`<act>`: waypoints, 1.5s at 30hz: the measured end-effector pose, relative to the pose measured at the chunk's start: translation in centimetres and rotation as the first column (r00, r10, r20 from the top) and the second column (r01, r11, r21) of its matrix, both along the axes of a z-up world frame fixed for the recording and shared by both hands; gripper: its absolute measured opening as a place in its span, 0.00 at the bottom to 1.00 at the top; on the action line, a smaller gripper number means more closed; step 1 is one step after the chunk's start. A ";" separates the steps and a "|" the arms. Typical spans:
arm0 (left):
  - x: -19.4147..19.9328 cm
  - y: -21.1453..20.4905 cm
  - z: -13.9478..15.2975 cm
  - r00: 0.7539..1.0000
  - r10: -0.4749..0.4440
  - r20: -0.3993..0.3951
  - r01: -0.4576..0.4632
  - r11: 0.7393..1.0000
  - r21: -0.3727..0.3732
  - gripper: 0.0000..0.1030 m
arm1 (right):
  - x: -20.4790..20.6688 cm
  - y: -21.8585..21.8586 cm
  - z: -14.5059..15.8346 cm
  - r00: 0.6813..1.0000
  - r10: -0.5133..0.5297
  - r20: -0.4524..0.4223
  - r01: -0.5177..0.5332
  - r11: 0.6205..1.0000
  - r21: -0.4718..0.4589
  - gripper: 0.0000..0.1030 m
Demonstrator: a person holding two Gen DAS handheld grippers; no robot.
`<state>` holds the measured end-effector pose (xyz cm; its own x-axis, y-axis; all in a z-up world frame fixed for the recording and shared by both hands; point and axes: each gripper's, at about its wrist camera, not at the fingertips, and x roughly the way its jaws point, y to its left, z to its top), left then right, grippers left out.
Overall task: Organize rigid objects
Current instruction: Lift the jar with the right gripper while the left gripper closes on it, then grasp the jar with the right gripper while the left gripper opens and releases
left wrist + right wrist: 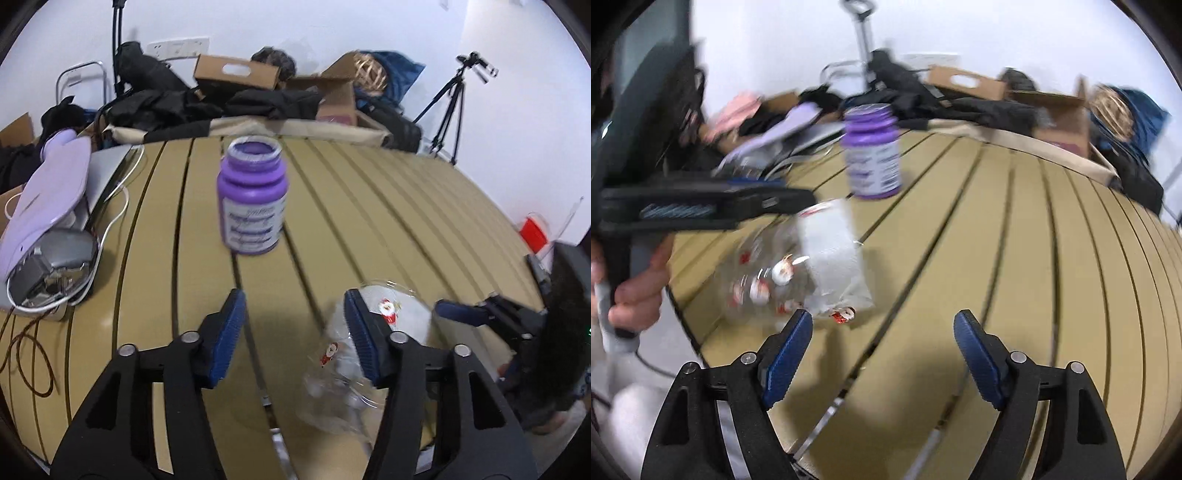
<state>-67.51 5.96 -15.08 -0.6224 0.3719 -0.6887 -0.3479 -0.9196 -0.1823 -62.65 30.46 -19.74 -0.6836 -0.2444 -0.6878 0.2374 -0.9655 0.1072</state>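
A purple bottle (253,197) with a white label stands upright, lid off, on the slatted tan table (388,221); it also shows in the right wrist view (873,149). A clear plastic container (364,354) with Santa stickers and white paper inside lies tilted near the table's front edge, also in the right wrist view (798,266). My left gripper (293,332) is open and empty, its right finger in front of the container. My right gripper (882,347) is open and empty, just right of the container, and shows in the left wrist view (465,314).
A lilac device (48,195), a silver gadget (51,262) and white cables lie at the table's left. Cardboard boxes (236,74), black clothes and a blue bag pile up behind. A tripod (450,107) stands at the right. A red item (532,230) lies past the right edge.
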 end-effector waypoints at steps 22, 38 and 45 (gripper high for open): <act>-0.6 4.3 -4.4 0.928 -0.230 0.292 0.270 0.957 -0.102 0.57 | 2.0 2.1 -0.2 0.989 -0.134 -0.060 0.128 0.987 -0.096 0.81; -1.1 6.3 0.7 0.963 -0.259 -0.073 0.260 0.966 -0.007 0.57 | -0.9 8.2 3.0 0.997 -0.068 -0.034 0.031 0.768 -0.640 0.81; -5.5 8.0 3.2 0.938 -0.325 -0.124 0.325 0.945 -0.022 0.57 | -8.7 8.9 3.8 0.999 0.034 0.043 0.010 0.667 -0.745 0.81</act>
<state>-73.03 13.94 -11.87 -0.5481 0.5673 -0.6146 -0.6476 -0.7529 -0.1173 -71.33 39.39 -15.94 -0.6480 -0.6978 -0.3054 0.2220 -0.5565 0.8006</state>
